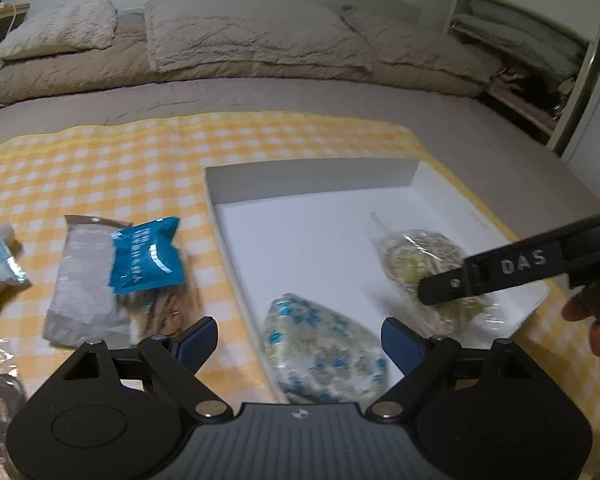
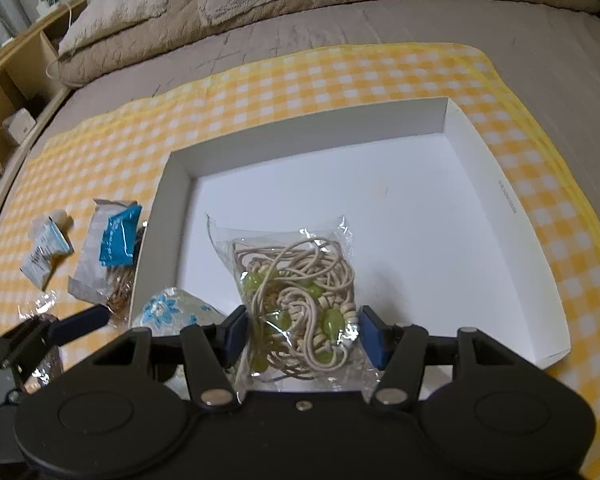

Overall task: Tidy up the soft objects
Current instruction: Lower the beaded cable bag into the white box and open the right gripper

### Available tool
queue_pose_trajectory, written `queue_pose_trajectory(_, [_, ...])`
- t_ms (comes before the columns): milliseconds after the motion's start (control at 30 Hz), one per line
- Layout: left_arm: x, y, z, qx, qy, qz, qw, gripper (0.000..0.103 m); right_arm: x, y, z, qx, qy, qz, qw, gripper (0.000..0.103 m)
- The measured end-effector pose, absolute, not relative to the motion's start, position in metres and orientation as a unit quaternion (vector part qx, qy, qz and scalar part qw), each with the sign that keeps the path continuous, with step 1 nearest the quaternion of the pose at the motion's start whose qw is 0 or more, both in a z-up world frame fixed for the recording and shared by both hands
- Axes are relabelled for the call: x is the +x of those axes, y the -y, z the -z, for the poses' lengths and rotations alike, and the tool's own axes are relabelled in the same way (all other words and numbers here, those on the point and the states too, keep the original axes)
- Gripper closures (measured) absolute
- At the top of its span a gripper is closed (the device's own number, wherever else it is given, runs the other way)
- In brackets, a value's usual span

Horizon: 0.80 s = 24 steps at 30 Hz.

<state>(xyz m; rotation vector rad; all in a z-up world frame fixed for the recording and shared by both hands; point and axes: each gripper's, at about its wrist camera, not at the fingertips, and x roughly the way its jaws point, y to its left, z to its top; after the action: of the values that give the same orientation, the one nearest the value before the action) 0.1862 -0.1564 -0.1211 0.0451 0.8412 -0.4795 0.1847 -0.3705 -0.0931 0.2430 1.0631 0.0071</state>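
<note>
Two packets in box (image 2: 500, 208) (cord bag (image 2: 296, 300) seemingly lengthwise).
</note>
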Motion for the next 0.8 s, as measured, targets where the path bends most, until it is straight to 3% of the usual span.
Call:
queue_pose_trajectory(67, [0.189, 0.153, 0.122, 0.029, -0.410, 0.217, 0.886, 0.014, 0.185, 0.369, 0.096, 0.110, -0.510, -0.002, 0.853, 0.039])
queue_pose_trajectory(167, [0.192, 0.151, 0.124, 0.040, -0.419, 0.200, 0.885, 0.014, 0.183, 0.369, 0.092, 0.094, -0.503, 0.000, 0.859, 0.022])
queue_pose_trajectory(200, [0.192, 0.151, 0.126, 0.045, -0.422, 0.196, 0.884, 0.014, 0.183, 0.369, 0.091, 0.091, -0.500, 0.002, 0.861, 0.021])
queue_pose_trajectory(267, [0.193, 0.154, 0.130, 0.062, -0.431, 0.190, 0.880, 0.014, 0.183, 0.372, 0.088, 0.092, -0.499, 0.000, 0.862, 0.021])
queue_pose_trajectory(400, [0.192, 0.159, 0.139, 0.084, -0.433, 0.193, 0.876, 0.014, 0.185, 0.377, 0.090, 0.097, -0.505, 0.007, 0.858, 0.033])
queue_pose_trajectory(567, [0.195, 0.161, 0.145, 0.087, -0.432, 0.191, 0.877, 0.010, 0.184, 0.375, 0.096, 0.096, -0.516, 0.012, 0.851, 0.040])
queue_pose_trajectory(800, [0.196, 0.161, 0.145, 0.073, -0.437, 0.206, 0.873, 0.010, 0.191, 0.365, 0.104, 0.079, -0.522, 0.002, 0.849, 0.041])
